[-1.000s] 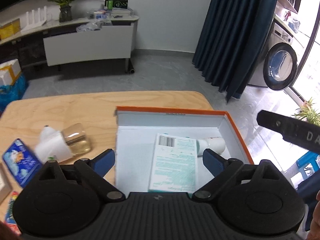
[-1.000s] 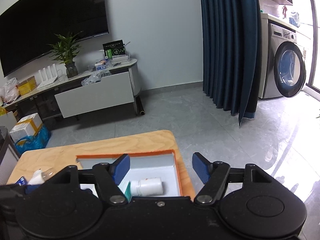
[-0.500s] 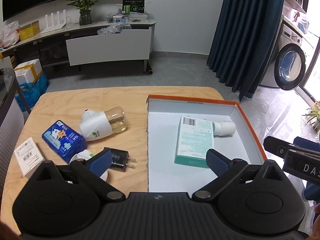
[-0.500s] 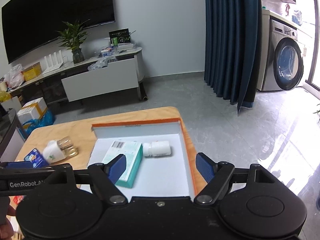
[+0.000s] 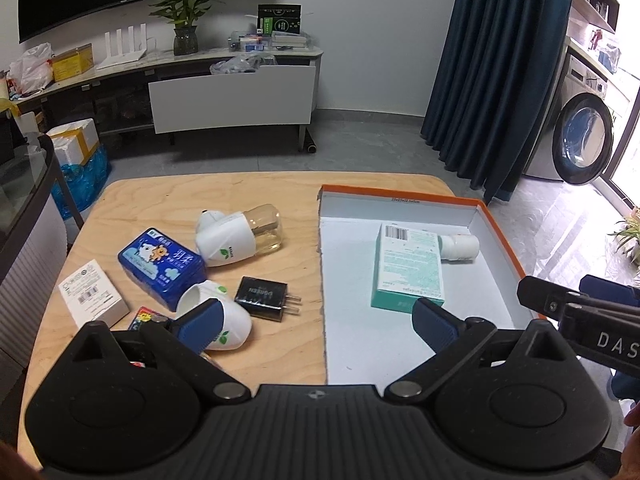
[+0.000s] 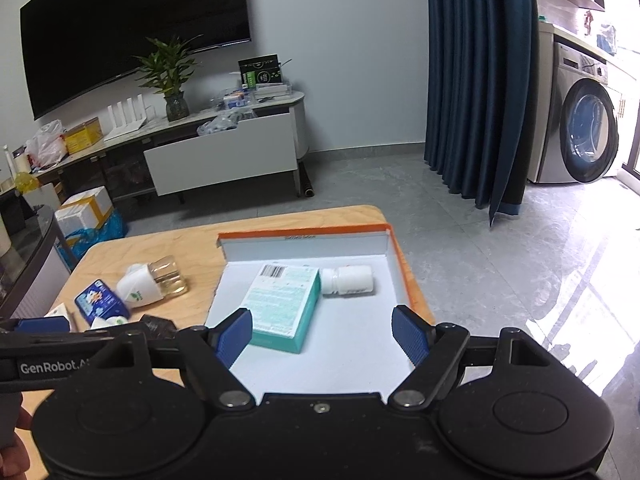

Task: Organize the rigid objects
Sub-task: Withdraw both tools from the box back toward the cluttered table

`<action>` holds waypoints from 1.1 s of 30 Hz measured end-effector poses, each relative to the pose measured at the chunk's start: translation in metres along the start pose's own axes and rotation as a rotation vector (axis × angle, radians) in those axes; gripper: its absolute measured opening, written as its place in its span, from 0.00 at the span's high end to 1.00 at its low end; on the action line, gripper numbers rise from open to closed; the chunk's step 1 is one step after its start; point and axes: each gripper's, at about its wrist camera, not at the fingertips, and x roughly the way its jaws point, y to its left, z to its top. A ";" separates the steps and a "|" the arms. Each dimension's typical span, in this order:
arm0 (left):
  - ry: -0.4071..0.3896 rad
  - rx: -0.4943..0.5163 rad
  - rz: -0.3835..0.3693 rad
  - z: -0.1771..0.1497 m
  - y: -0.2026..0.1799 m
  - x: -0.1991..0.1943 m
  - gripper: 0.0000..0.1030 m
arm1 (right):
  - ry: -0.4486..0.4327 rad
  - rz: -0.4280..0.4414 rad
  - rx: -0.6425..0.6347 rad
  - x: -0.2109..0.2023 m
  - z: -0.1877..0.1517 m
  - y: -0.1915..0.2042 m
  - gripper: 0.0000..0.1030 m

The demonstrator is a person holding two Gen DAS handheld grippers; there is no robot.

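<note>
A wooden table (image 5: 168, 196) fills the near ground, with a grey floor (image 5: 360, 144) and dark blue curtain (image 5: 492, 72) beyond it. On the table's right half lies a shallow white tray with an orange rim (image 5: 502, 236). Inside it, toward the far side, a teal-and-white box (image 5: 408, 264) lies flat, and a white pill bottle (image 5: 460, 246) lies on its side touching the box's far right corner.

Left of the tray, loose items are scattered on the wood: a white plug-in diffuser with an amber bottle (image 5: 240, 234), a blue tissue pack (image 5: 162, 266) just beside it, a white barcode box (image 5: 93, 299) near the left edge, a black charger plug (image 5: 265, 299), and a second white diffuser shell (image 5: 216, 320) nearest the camera.

The left gripper (image 5: 316, 322) hangs above the tray's near left edge, jaws spread wide and holding nothing. The right gripper (image 6: 322, 334) hovers over the tray's near part, jaws likewise wide apart and empty.
</note>
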 end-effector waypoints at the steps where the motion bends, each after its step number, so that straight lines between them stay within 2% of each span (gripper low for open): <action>1: 0.001 0.000 0.004 -0.001 0.002 -0.001 0.00 | 0.002 0.004 0.002 0.000 -0.001 0.002 0.12; 22: -0.013 0.012 0.049 -0.016 0.032 -0.020 0.00 | 0.031 0.050 -0.049 -0.007 -0.019 0.037 0.12; 33: 0.010 -0.021 0.059 -0.031 0.057 -0.024 0.00 | 0.059 0.089 -0.090 -0.003 -0.031 0.062 0.12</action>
